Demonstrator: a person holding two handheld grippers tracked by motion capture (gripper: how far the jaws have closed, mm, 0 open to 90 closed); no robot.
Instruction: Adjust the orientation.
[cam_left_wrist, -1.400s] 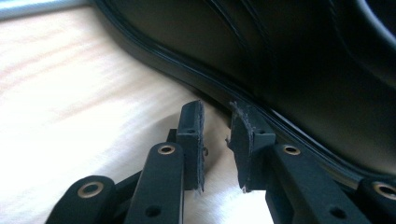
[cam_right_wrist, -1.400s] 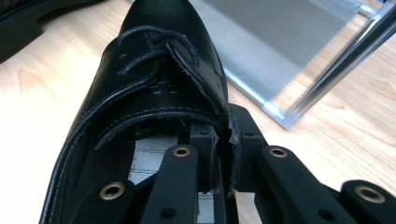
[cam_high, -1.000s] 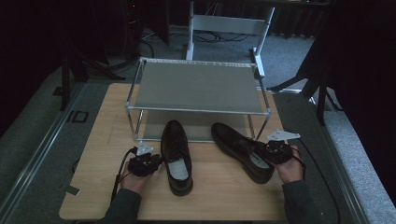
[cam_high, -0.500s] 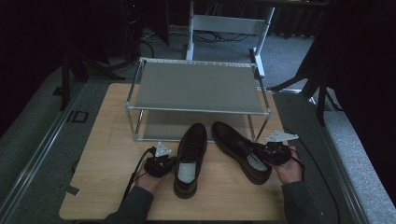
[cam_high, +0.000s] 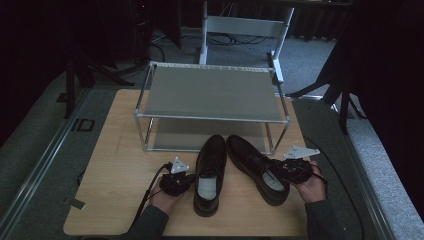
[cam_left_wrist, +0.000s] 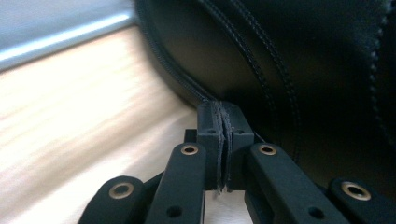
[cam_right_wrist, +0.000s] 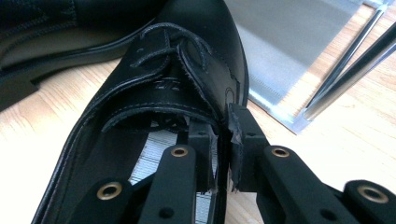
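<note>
Two black leather lace-up shoes lie side by side on the wooden table (cam_high: 120, 150), toes toward a metal rack (cam_high: 210, 92). My left gripper (cam_high: 192, 181) is shut on the left shoe (cam_high: 213, 152) at its left side near the heel. In the left gripper view the pads (cam_left_wrist: 210, 130) pinch the stitched edge of that shoe (cam_left_wrist: 303, 70). My right gripper (cam_high: 276, 173) is shut on the right shoe (cam_high: 247, 152). In the right gripper view, the right gripper (cam_right_wrist: 224, 140) has one jaw inside the right shoe (cam_right_wrist: 177, 60) and one outside its side wall.
The two-tier rack has grey shelves; its lower shelf (cam_right_wrist: 289, 42) lies just past the shoe toes, and its thin legs (cam_right_wrist: 345, 70) stand to the right. A folding chair (cam_high: 245, 25) stands behind the table. Bare wood (cam_high: 115, 200) lies left of my left hand.
My left hand has slid the left shoe to the right and turned its toe toward the rack, so it now lies close beside the right shoe. The right hand has stayed put.
</note>
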